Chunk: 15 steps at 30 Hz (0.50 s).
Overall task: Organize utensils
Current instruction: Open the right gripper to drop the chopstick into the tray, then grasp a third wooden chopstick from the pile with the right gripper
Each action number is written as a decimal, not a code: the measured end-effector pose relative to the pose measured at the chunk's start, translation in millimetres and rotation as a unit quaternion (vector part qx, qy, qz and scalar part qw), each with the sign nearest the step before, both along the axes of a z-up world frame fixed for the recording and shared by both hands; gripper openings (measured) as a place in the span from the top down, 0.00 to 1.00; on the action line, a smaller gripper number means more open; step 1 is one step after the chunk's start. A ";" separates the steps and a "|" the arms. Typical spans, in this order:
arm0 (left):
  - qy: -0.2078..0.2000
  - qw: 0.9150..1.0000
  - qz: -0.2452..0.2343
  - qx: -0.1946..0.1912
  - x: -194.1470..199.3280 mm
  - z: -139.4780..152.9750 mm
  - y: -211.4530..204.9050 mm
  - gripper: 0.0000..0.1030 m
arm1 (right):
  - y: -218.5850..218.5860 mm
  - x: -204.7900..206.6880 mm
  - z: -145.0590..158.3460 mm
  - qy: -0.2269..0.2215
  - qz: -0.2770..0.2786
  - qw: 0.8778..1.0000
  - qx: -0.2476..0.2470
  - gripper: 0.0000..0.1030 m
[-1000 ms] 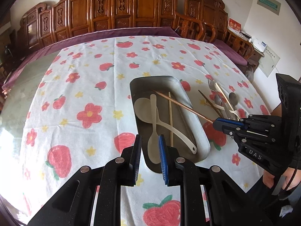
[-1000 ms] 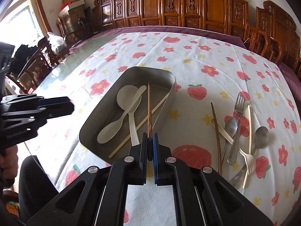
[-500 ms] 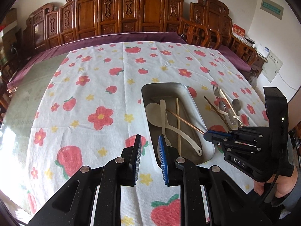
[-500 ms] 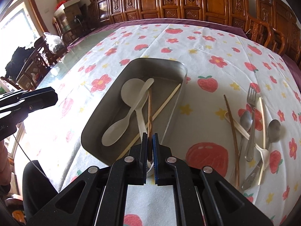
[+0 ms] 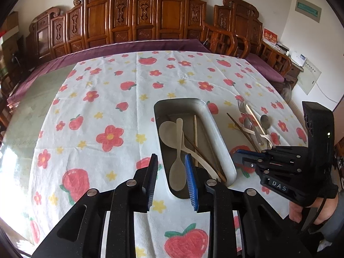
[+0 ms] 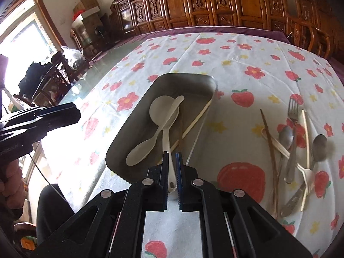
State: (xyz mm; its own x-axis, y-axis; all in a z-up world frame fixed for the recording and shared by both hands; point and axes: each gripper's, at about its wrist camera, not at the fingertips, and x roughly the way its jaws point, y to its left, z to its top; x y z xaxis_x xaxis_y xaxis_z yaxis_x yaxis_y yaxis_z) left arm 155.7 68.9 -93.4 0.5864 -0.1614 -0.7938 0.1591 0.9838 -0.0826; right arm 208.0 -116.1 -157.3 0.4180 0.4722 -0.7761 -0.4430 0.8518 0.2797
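1. Since the tray (image 5: 217, 133) already holds two white spoons (image 6: 163, 109), a pale chopstick (image 5: 195, 133) and a dark chopstick (image 5: 204, 158), the step in hand looks like fetching the next piece from the loose pile on the table (image 5: 107, 99), right of the tray.
2. Right hand-held gripper (image 6: 172, 154): jaws narrow, almost closed, over the tray's near end. A white spoon handle shows through the gap; nothing looks pinched. Open it before the reach.
3. Left hand-held gripper (image 5: 170, 158): jaws opening, nothing between them, hovering over the tray's near left rim. Use it to steady the tray if needed, otherwise keep it out of the way.
4. Pile: fork (image 6: 292, 109), two metal spoons (image 6: 286, 136), a long dark chopstick (image 6: 268, 133), pale sticks and a white fork, all crossing each other.
5. Best pick is the dark chopstick: it's at the pile's tray-side edge with its far end free. Grab there, jaws across the shaft.
6. Lift straight up and slowly, since overlapping pieces may drag.
7. Lay it lengthwise in the tray beside its match, low drop, so it doesn't bounce onto the rim.
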 end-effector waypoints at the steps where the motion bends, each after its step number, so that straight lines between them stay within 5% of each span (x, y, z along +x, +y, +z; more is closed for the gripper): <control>1: 0.000 1.000 -0.002 0.000 0.2 -0.8 -3.0 0.70 | -8.0 -0.9 3.1 -0.006 -0.005 1.000 -0.003 0.91; 8: 0.004 1.000 -0.015 -0.001 2.8 -10.2 -29.6 0.42 | -71.5 -1.3 4.9 -0.030 -0.027 0.998 -0.055 0.91; 15: 0.012 1.000 -0.024 0.001 6.1 -18.3 -48.0 0.30 | -107.4 3.8 -16.5 -0.014 -0.043 0.997 -0.067 0.82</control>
